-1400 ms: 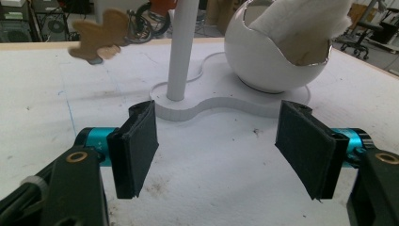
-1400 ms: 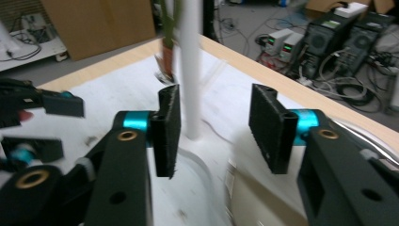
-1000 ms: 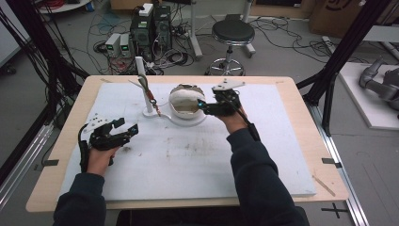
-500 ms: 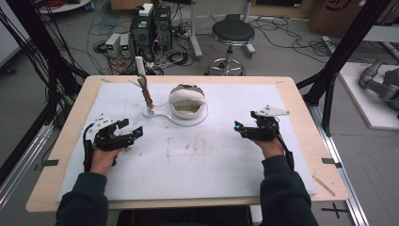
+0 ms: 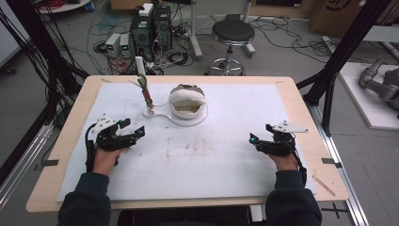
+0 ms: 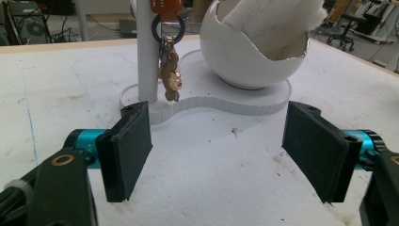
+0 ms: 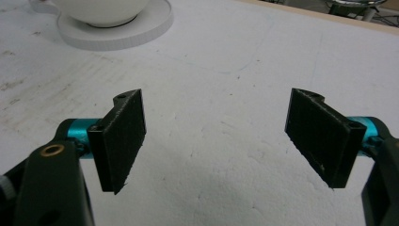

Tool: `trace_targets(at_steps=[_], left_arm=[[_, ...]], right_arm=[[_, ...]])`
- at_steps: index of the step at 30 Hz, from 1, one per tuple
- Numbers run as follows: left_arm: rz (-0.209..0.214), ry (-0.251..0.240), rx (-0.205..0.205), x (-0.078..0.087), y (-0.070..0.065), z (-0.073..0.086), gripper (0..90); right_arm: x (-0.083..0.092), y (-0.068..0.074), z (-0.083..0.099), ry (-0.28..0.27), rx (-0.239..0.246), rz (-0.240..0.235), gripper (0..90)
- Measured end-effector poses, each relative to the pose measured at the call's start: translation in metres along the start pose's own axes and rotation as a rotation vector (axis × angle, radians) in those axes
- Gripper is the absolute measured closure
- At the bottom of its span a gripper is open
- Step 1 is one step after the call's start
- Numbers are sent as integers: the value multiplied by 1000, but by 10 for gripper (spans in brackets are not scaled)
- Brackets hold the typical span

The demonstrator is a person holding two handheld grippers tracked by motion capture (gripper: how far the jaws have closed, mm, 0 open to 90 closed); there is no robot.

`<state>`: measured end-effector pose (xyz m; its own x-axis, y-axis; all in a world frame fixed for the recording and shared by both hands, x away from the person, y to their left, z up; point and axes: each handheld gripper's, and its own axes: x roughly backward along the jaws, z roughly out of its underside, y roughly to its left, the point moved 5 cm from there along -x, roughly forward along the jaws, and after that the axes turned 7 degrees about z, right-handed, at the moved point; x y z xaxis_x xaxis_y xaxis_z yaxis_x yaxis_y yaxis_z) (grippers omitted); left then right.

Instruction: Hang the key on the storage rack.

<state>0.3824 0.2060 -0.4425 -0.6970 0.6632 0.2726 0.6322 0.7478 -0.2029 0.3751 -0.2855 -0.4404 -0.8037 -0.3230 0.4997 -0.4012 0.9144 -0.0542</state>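
Black right claw point(image 5: 259, 141) withdrew nearer, empty.

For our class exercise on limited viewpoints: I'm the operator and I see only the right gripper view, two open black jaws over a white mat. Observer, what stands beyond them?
Observer: A white egg-shaped bowl holding white stuffing, on a flat white base.
Operator: Anything beside the bowl?
Observer: A white post on the same base, with keys hanging from a ring.
Operator: And the left gripper?
Observer: The left gripper is open and empty, pointing toward the post.
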Motion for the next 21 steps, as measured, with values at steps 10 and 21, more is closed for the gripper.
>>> trace_targets(at_steps=[10, 21], left_arm=[[5, -9, -11, 3, -2, -1, 242], [19, -12, -20, 4, -6, -2, 244]], right_arm=[[4, 1, 1, 5, 0, 1, 211], [4, 4, 3, 26, 26, 13, 211]])
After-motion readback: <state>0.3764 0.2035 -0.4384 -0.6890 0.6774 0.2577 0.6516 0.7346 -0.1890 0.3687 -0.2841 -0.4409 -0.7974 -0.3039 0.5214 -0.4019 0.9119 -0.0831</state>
